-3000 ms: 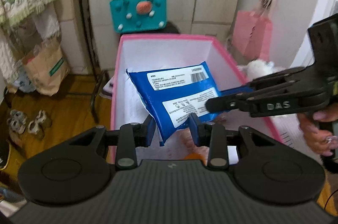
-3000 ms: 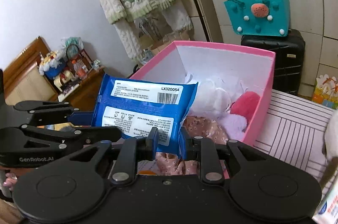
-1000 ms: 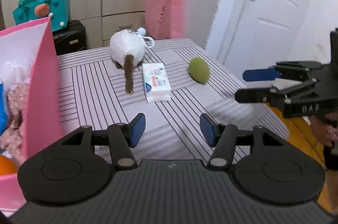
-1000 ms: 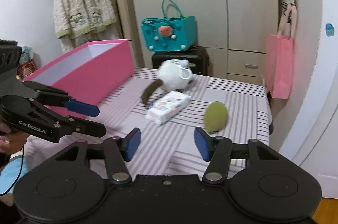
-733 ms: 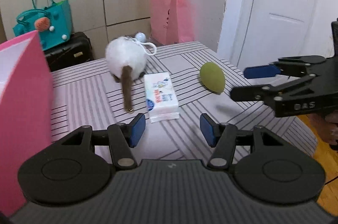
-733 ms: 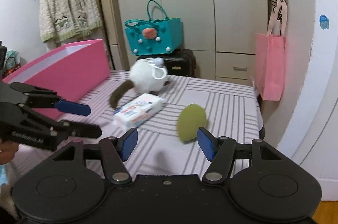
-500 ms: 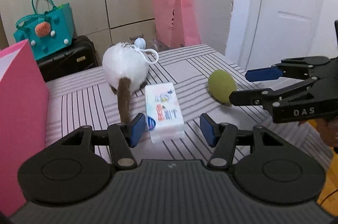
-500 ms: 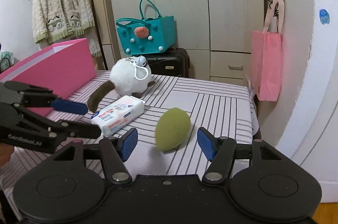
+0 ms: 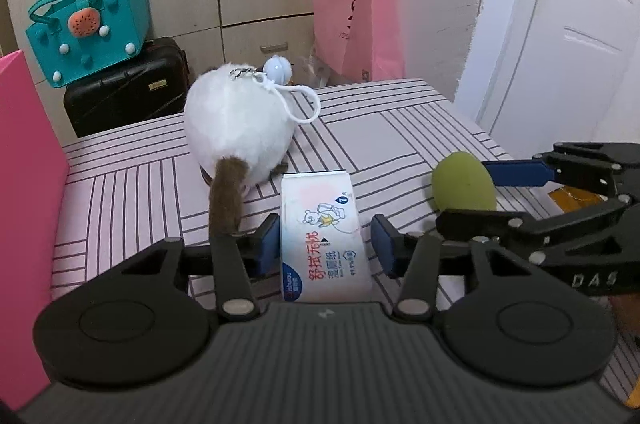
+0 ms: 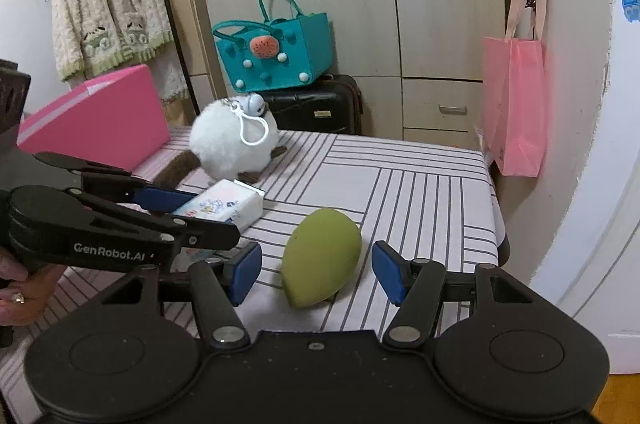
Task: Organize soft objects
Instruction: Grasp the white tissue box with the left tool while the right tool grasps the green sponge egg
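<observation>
Two views are given. From the left wrist, the open left gripper (image 9: pixel 325 244) is seen straddling the white rectangular wet-wipe pack (image 9: pixel 325 236) near the fluffy white plush toy (image 9: pixel 236 127); closing should be centred. From the right wrist, the open right gripper (image 10: pixel 316 270) brackets the green egg-shaped sponge (image 10: pixel 322 258); only here is the cream cardigan (image 10: pixel 108 3) shown.

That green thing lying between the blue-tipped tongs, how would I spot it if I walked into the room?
Look at the striped table in front of the wardrobe. Near its front edge, to the right of the white tissue pack and the white furry toy, lies the green egg-shaped sponge, between the open fingers of the right gripper. It is the only green, smooth, teardrop-shaped thing there.
</observation>
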`<act>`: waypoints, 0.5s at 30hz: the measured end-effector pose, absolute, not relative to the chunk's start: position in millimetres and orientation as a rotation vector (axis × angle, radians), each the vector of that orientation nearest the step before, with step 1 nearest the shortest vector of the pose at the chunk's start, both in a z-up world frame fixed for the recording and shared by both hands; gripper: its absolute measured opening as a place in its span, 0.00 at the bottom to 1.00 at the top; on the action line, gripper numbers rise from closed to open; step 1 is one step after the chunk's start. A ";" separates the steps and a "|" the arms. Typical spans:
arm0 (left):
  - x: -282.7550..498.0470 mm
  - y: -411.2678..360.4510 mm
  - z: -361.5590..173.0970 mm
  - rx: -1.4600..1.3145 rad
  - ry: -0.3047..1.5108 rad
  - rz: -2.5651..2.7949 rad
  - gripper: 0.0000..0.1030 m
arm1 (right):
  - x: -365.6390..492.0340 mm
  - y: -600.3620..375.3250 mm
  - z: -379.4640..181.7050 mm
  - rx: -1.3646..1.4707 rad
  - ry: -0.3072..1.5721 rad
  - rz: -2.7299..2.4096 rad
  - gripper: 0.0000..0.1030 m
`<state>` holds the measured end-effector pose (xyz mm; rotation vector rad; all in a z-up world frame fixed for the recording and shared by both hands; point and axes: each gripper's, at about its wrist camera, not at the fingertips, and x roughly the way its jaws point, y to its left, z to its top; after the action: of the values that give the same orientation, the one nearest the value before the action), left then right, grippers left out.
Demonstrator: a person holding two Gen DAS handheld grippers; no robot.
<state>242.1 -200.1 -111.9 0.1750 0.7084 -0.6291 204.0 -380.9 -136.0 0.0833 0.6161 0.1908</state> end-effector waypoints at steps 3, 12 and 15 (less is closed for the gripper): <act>241.8 -203.2 -116.9 0.189 0.673 -0.620 0.46 | 208.0 -378.6 -139.6 0.072 0.623 0.172 0.60; 235.9 -210.6 -119.5 0.239 0.625 -0.617 0.38 | 209.4 -372.9 -142.1 0.040 0.635 0.123 0.44; 231.3 -209.4 -117.6 0.250 0.625 -0.626 0.37 | 205.8 -371.0 -140.4 0.053 0.632 0.111 0.43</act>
<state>231.3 -209.4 -117.6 0.2500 0.6249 -0.6256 205.8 -371.0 -140.4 0.0530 0.6316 0.1113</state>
